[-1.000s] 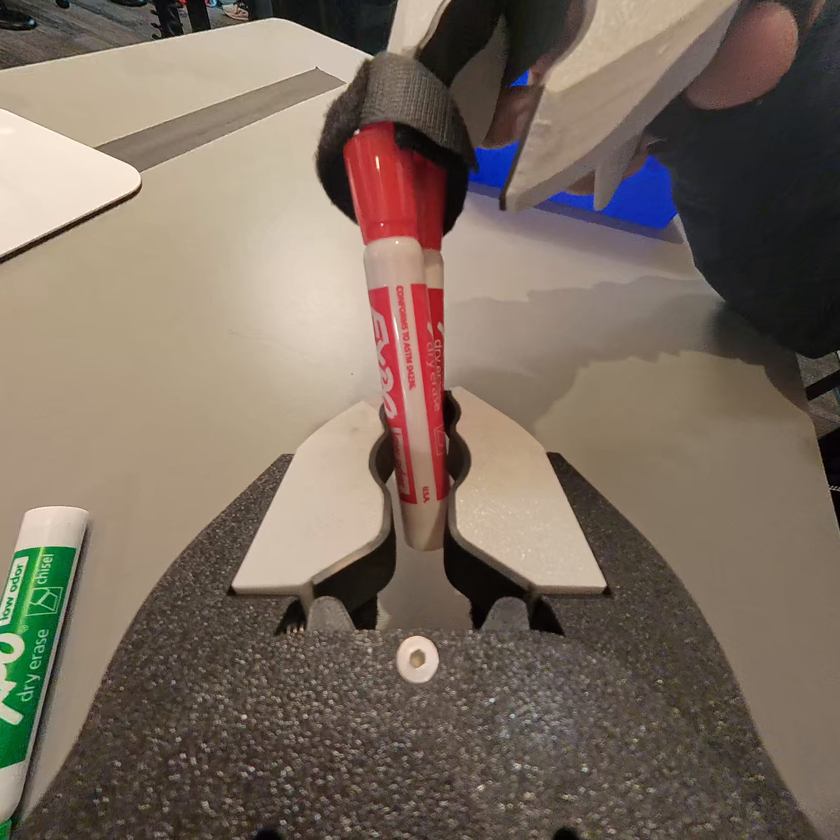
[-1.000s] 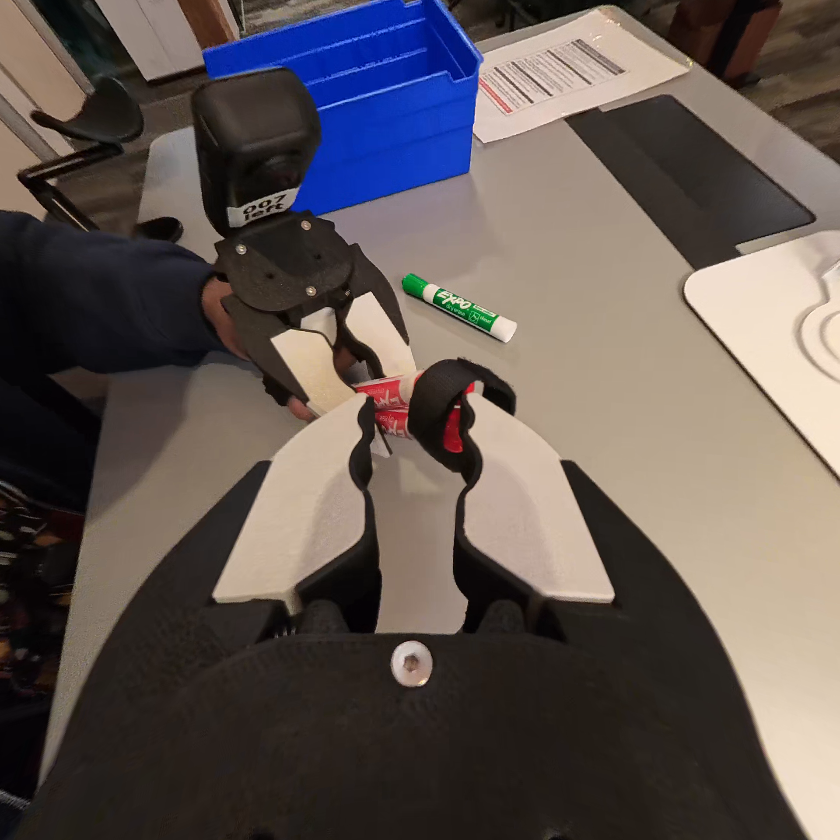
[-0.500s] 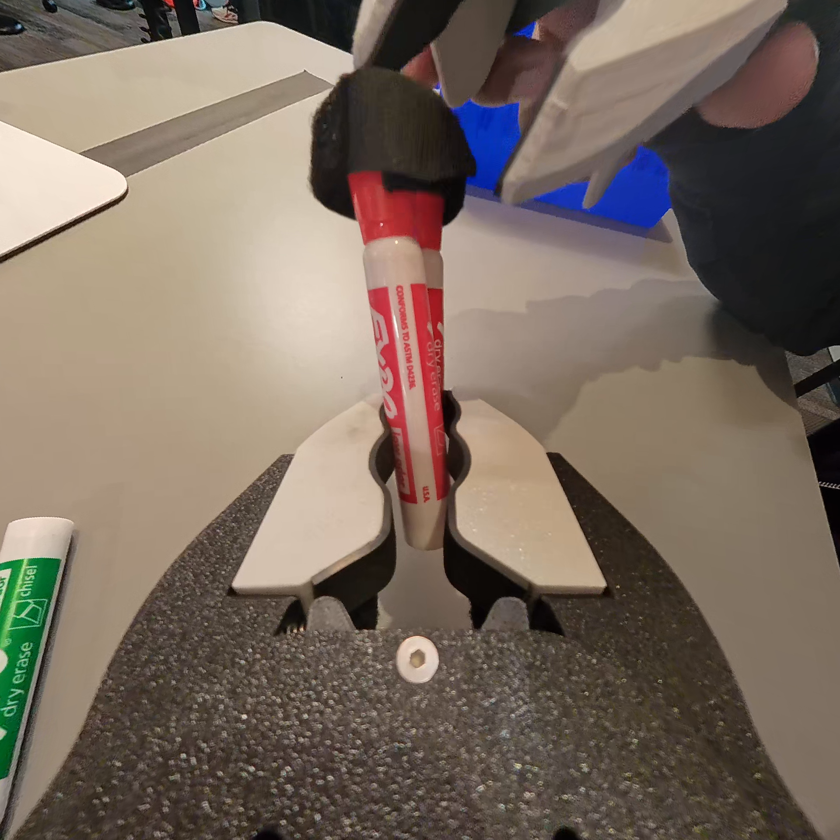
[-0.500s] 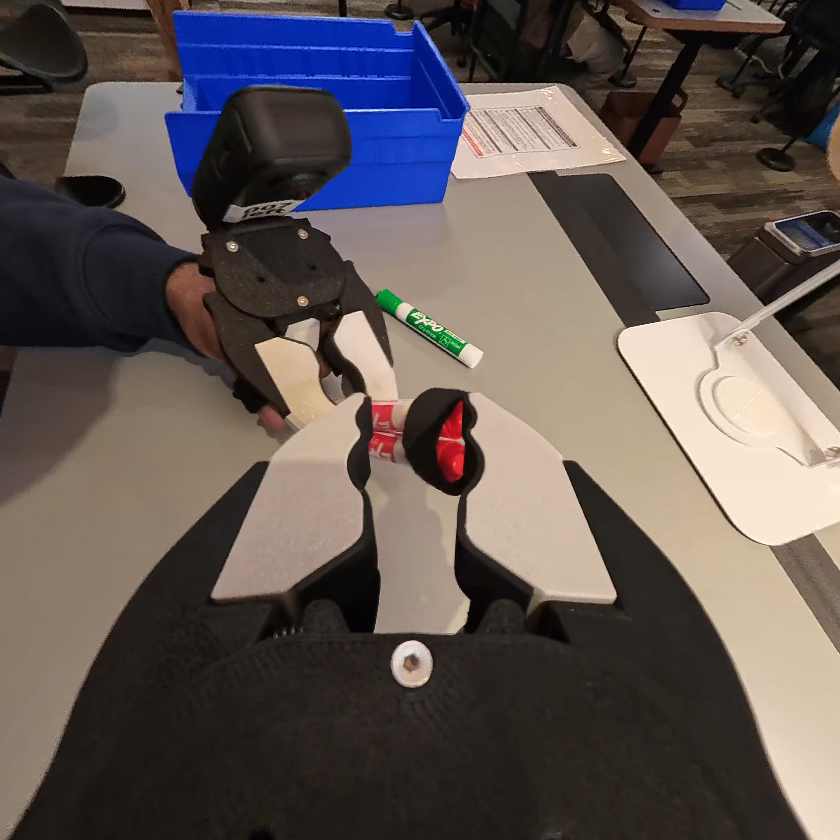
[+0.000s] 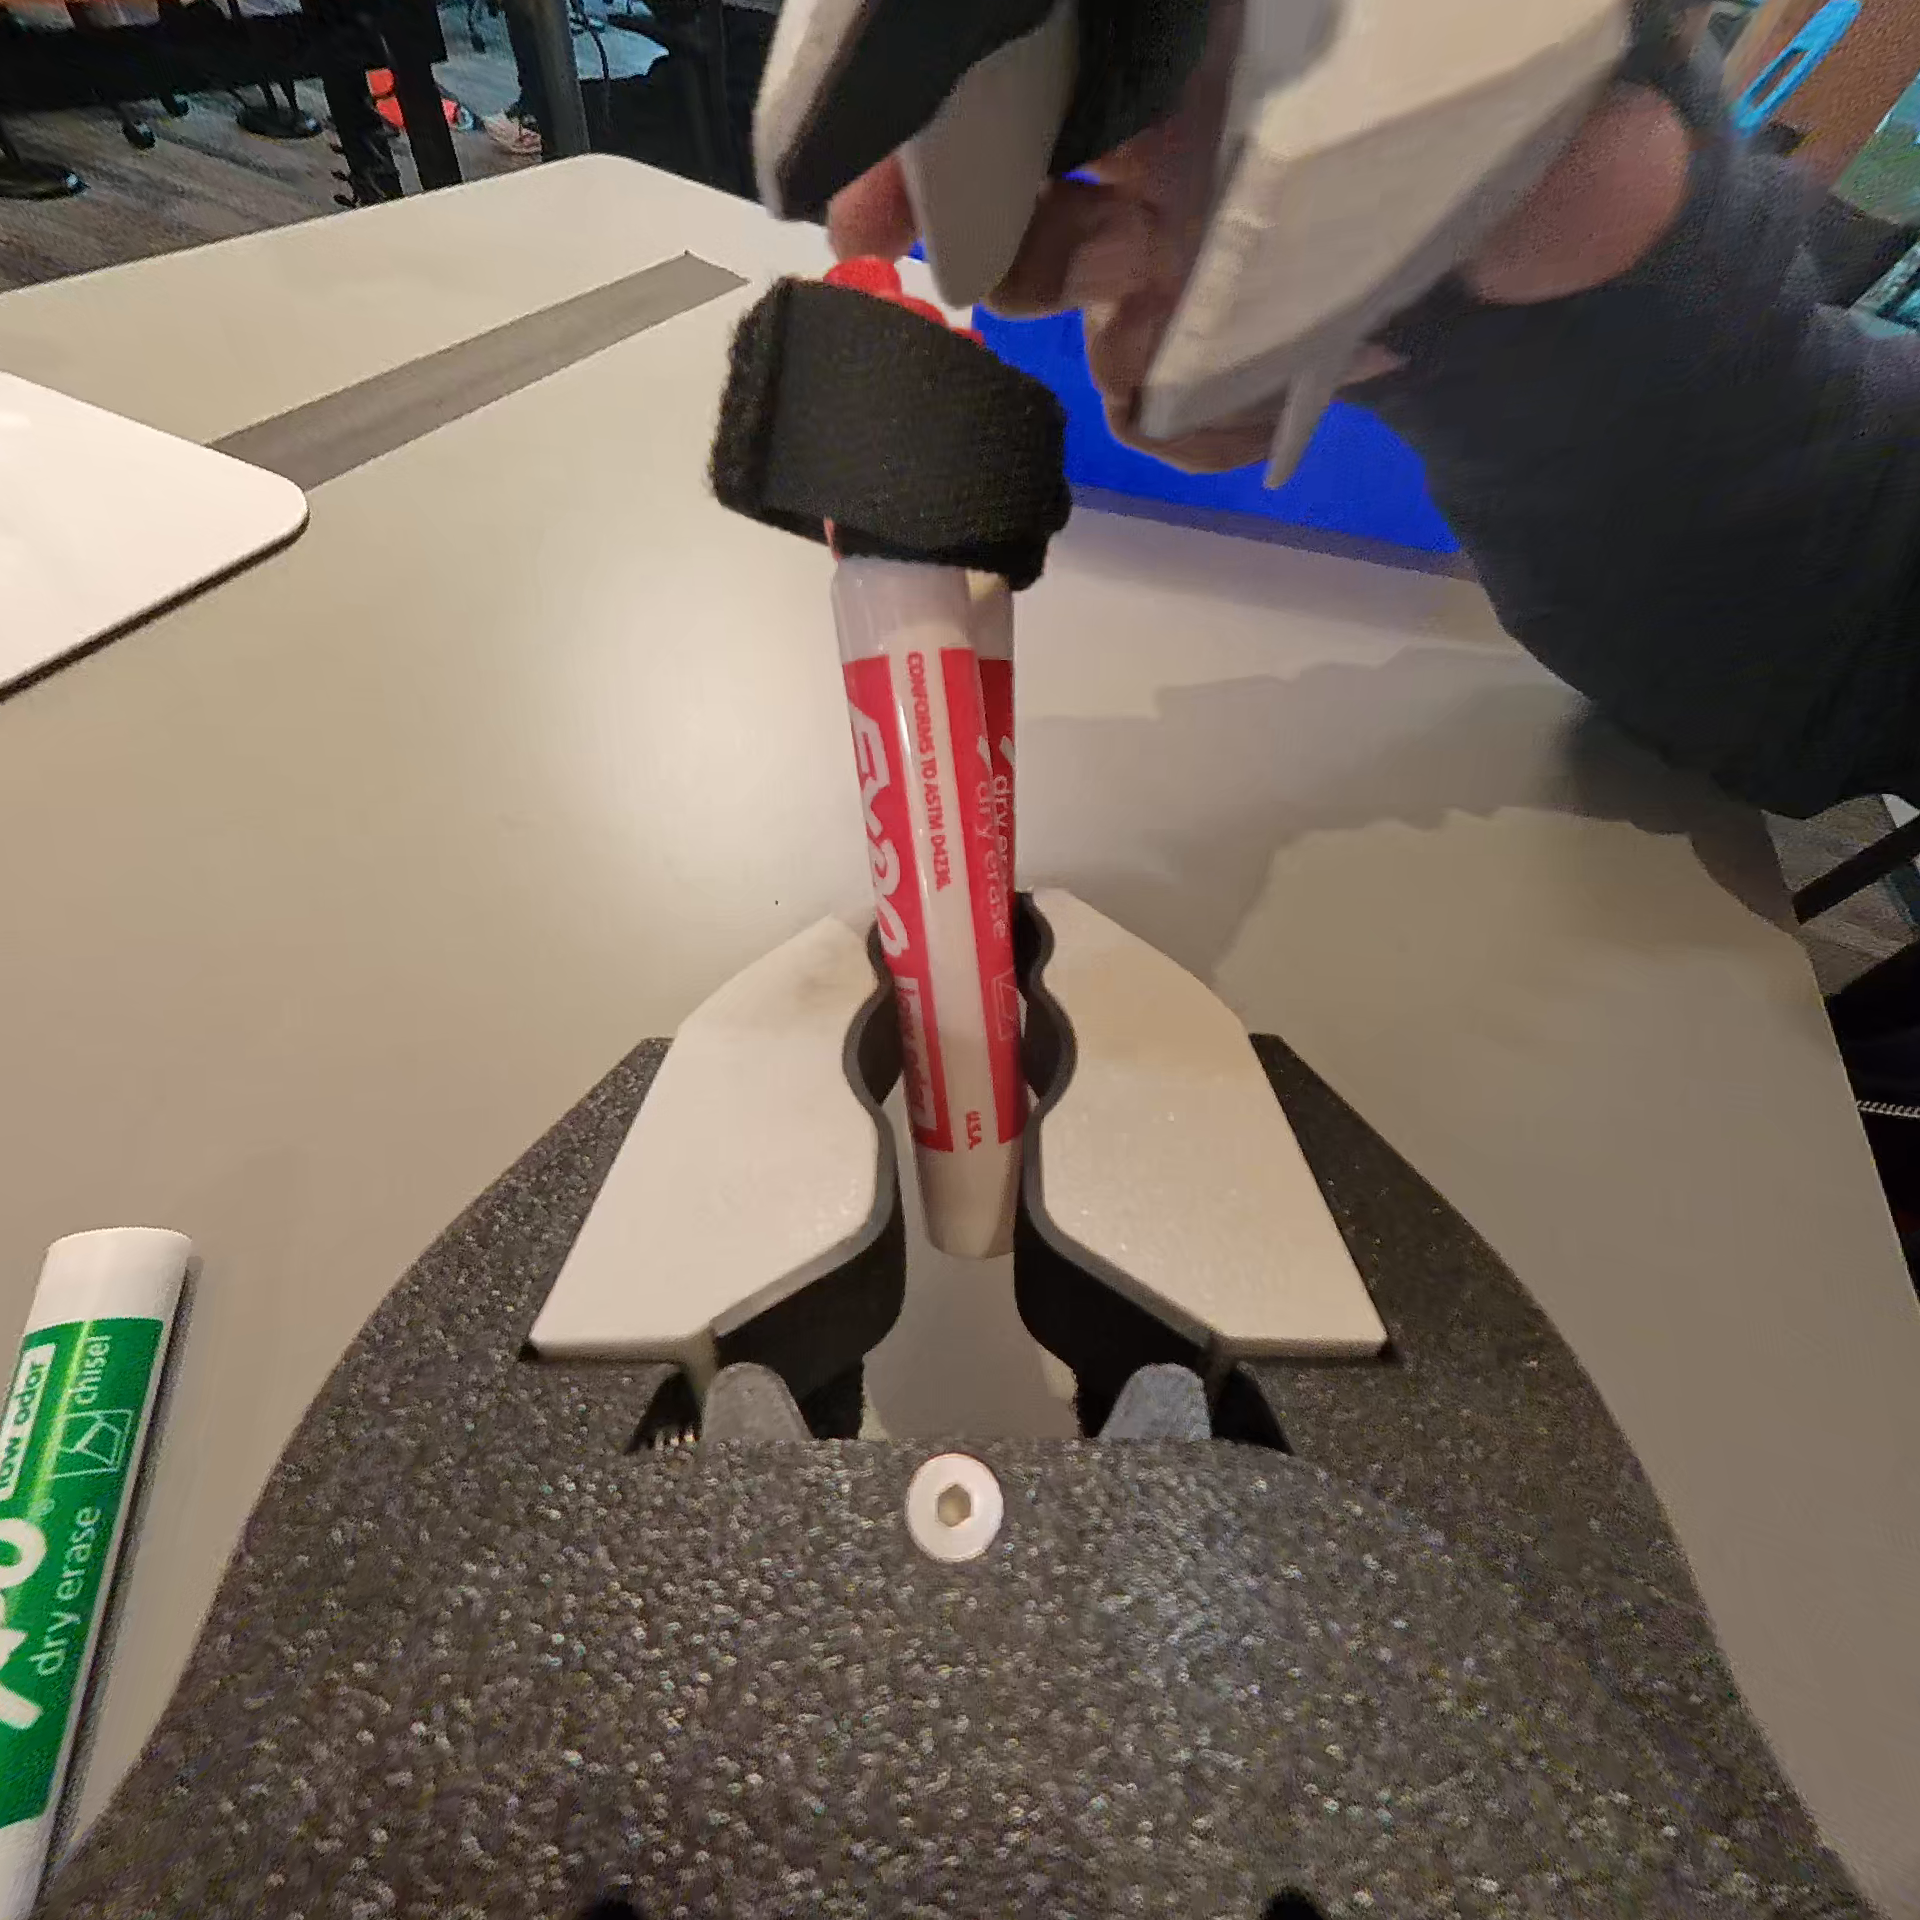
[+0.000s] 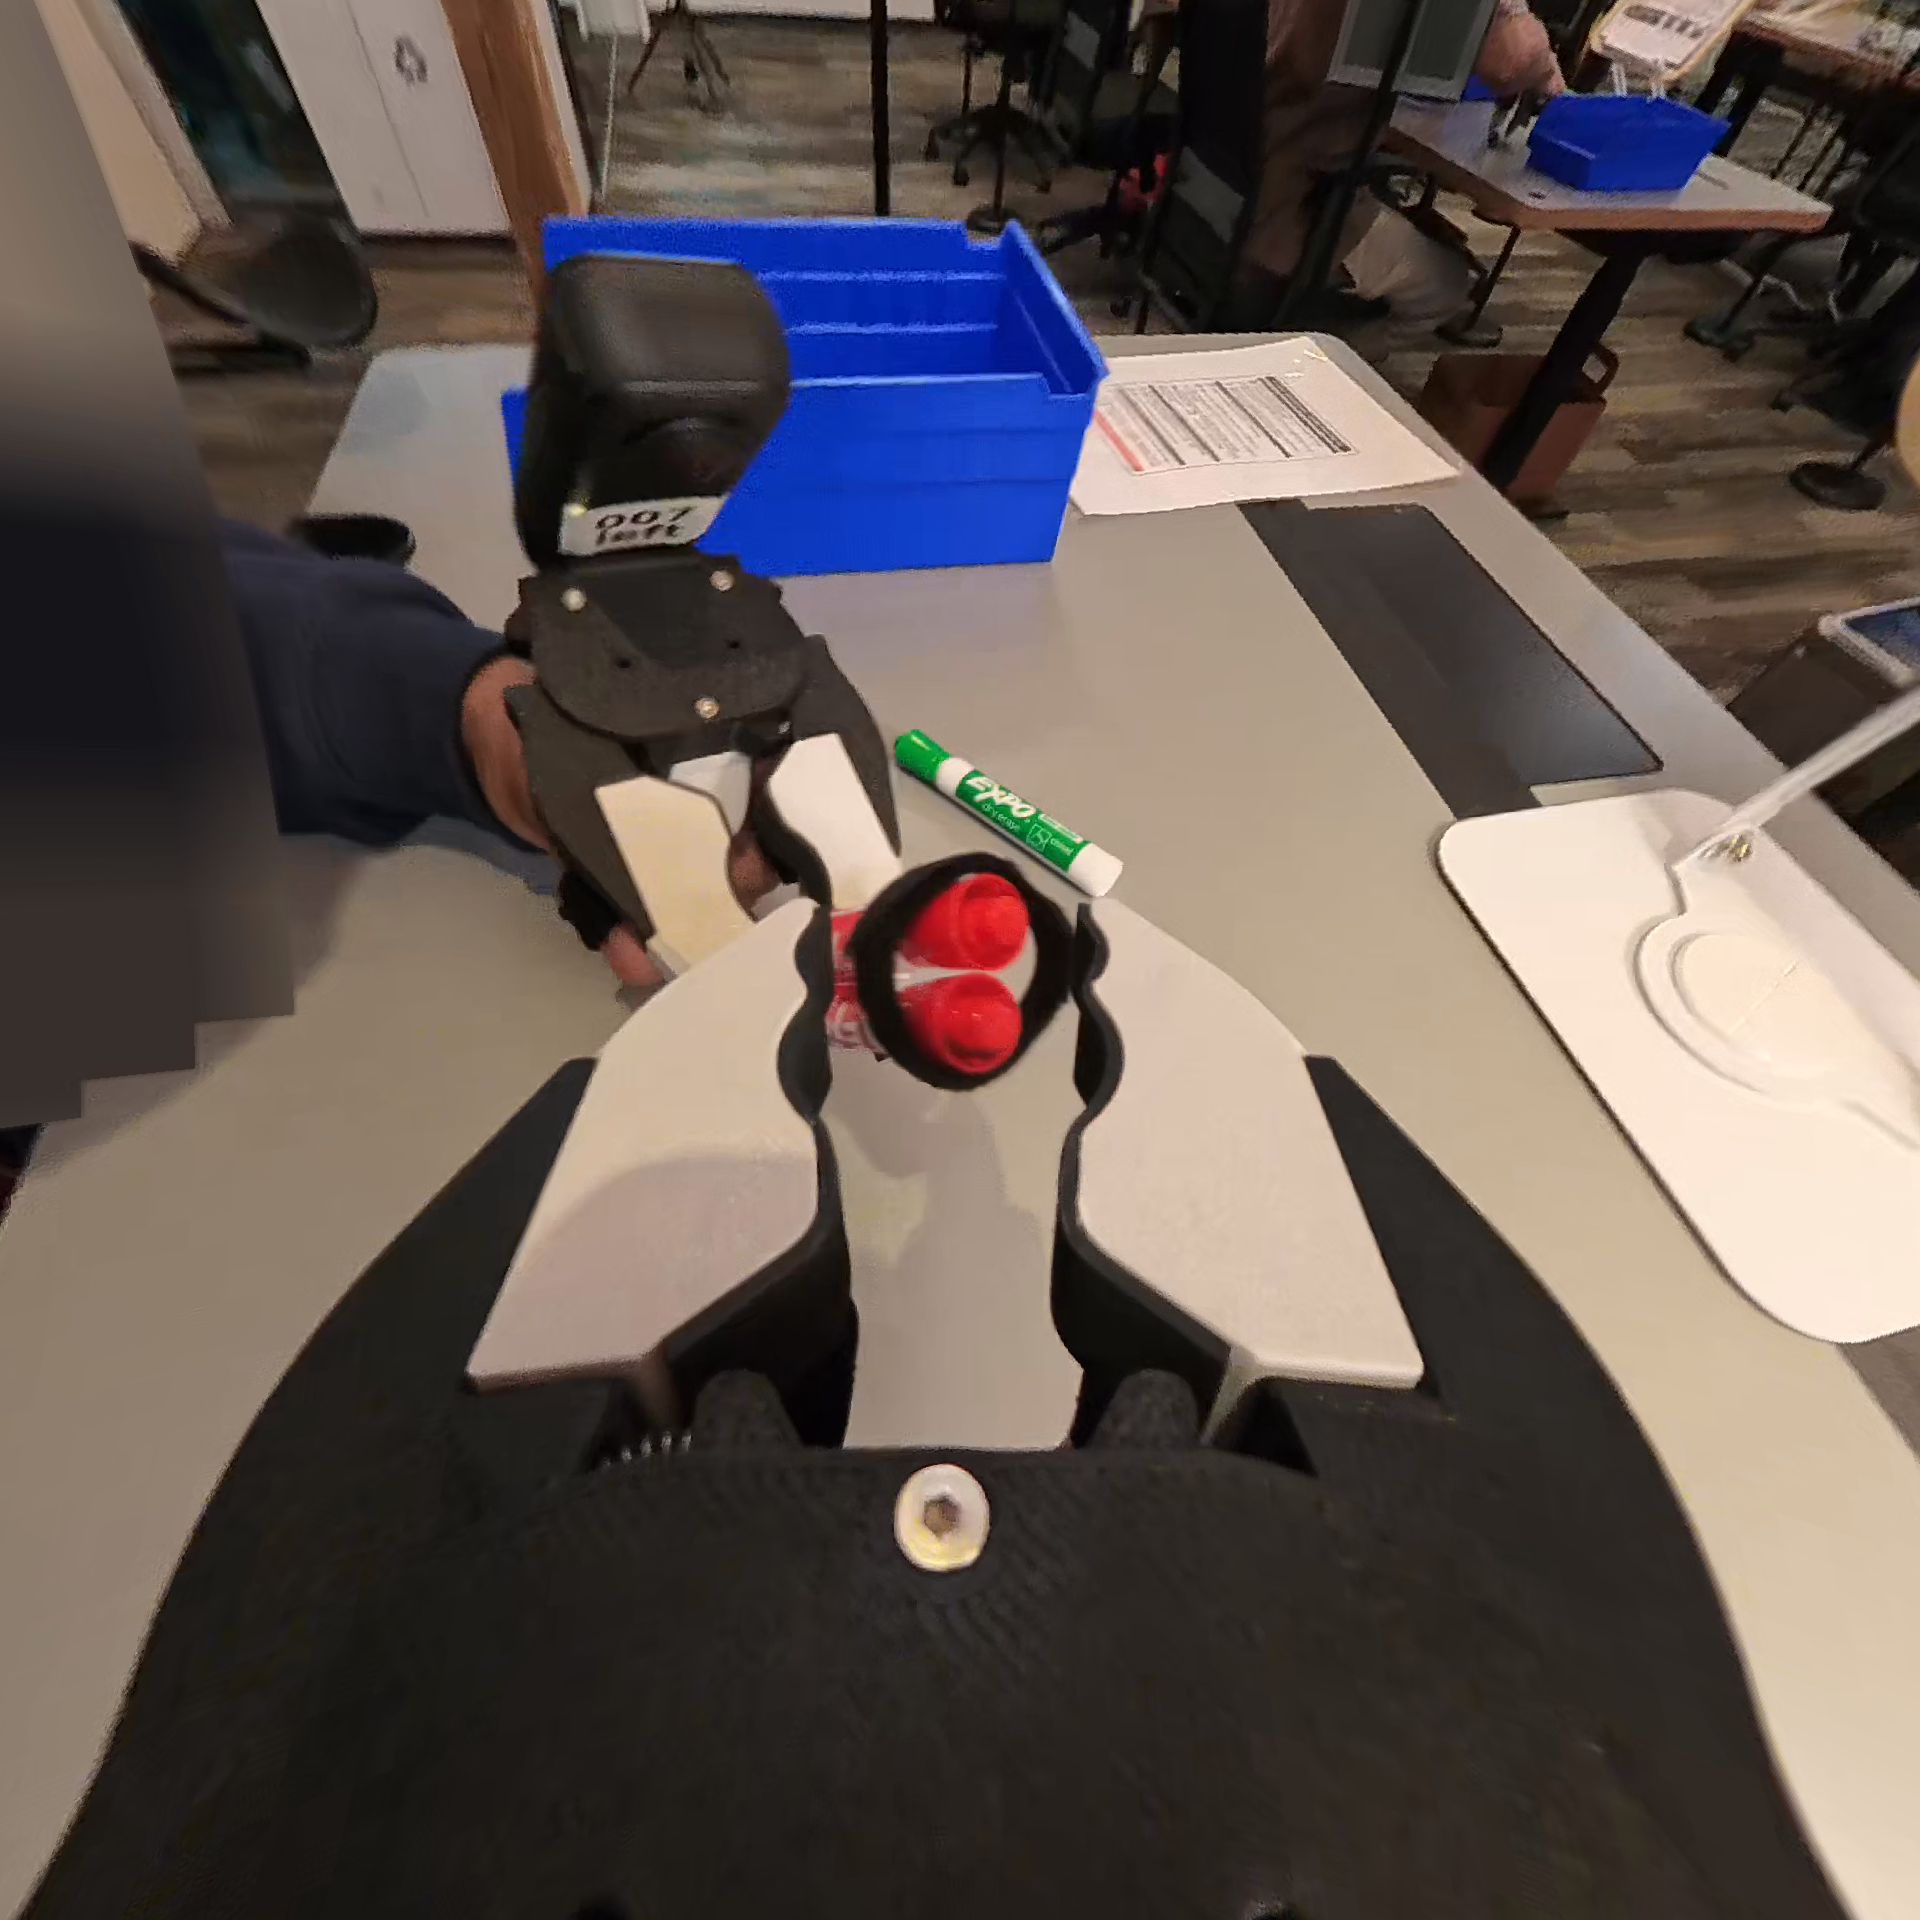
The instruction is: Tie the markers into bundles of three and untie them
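My left gripper [image 5: 951, 925] is shut on the barrels of two red markers [image 5: 940, 831] and holds them above the grey table, caps pointing away. A black strap loop [image 5: 894, 447] sits around their cap ends. The red caps [image 6: 961, 971] poke through the strap loop [image 6: 883, 987] in the right wrist view. My right gripper [image 6: 945, 935] is open, with its fingertips either side of the loop. It shows from the left wrist view [image 5: 1049, 353] just above the strap. A green marker [image 6: 1003, 810] lies loose on the table, also at the left edge of the left wrist view [image 5: 73, 1507].
A blue bin [image 6: 914, 457] stands at the far side of the table behind the left gripper [image 6: 769, 894]. A printed sheet [image 6: 1247, 426] and a dark mat [image 6: 1455, 644] lie to the right. A white board [image 6: 1714, 1039] lies at the right edge. My right fingertips sit around 9 centimeters from my left ones.
The right gripper has opened wider and no longer pinches the strap. The strap has slid down over the caps, so the cap tips now stick out of it. The left gripper holds still.
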`<action>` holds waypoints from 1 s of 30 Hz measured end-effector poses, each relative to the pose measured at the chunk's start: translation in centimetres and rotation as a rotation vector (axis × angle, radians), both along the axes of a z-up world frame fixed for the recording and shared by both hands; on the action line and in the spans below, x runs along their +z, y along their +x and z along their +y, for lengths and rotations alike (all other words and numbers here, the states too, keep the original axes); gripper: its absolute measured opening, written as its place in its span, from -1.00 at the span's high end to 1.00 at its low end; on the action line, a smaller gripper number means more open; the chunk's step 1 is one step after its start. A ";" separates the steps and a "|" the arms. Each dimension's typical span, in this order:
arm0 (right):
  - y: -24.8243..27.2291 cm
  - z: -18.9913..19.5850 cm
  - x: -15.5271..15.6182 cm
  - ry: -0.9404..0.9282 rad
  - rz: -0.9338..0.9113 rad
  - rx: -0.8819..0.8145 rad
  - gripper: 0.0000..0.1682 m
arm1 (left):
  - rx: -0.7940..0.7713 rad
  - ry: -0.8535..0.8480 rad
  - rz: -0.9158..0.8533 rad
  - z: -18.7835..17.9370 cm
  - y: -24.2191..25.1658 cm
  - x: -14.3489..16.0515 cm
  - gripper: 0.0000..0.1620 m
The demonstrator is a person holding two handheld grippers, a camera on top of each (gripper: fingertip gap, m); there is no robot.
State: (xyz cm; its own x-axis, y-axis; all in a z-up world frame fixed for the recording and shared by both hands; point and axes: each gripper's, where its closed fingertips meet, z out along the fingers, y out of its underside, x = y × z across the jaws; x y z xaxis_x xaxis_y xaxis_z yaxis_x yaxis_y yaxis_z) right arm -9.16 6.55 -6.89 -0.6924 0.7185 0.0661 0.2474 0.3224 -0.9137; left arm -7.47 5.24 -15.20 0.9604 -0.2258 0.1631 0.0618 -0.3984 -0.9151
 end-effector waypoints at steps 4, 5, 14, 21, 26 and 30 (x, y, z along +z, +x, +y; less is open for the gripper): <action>-0.5 0.9 0.0 -0.168 -0.082 -0.008 0.53 | -0.008 0.020 0.005 0.0 0.1 0.3 0.76; -0.3 0.7 -0.2 -0.205 -0.110 0.020 0.57 | -0.012 0.026 0.006 0.0 0.2 0.4 0.76; 0.6 -1.0 -2.2 -0.245 -0.196 0.130 0.56 | -0.040 0.076 -0.028 -0.1 0.6 1.3 0.76; 0.4 -2.4 -2.0 -0.363 -0.156 0.178 0.58 | -0.071 0.097 -0.089 -0.3 1.0 1.8 0.76; -0.2 -2.6 -2.4 -0.400 -0.137 0.148 0.74 | -0.093 0.072 -0.176 -0.3 1.4 1.5 0.76; -0.5 -2.7 -2.7 -0.450 -0.182 0.139 0.75 | -0.122 0.039 -0.286 -0.4 1.6 1.3 0.76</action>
